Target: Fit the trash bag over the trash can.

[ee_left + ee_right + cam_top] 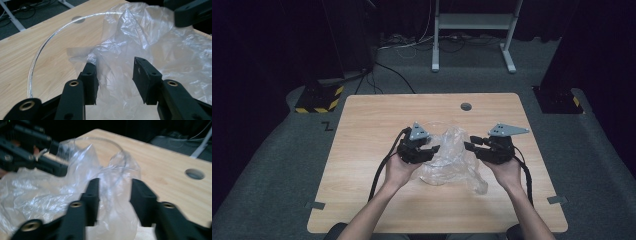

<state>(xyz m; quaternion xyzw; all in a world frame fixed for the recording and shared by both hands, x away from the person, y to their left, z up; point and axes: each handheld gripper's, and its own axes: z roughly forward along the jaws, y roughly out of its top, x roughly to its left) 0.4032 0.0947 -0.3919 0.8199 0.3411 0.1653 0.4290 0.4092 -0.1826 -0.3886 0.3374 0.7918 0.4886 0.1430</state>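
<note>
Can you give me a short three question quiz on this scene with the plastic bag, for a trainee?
1. True or false: the clear plastic bag lies between the left gripper and the right gripper.
2. What round feature is set in the table beyond the bag?
3. The clear bowl's rim is: A) opaque B) transparent C) black.

Key: 1 true. 2 a grey hole cover. 3 B.

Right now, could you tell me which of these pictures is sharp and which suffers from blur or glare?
Left gripper view: sharp, with bright glints on the clear plastic bag. Right gripper view: motion-blurred, the bag's creases smeared. High view: table evenly lit, surroundings dark, the bag pale and faint.
</note>
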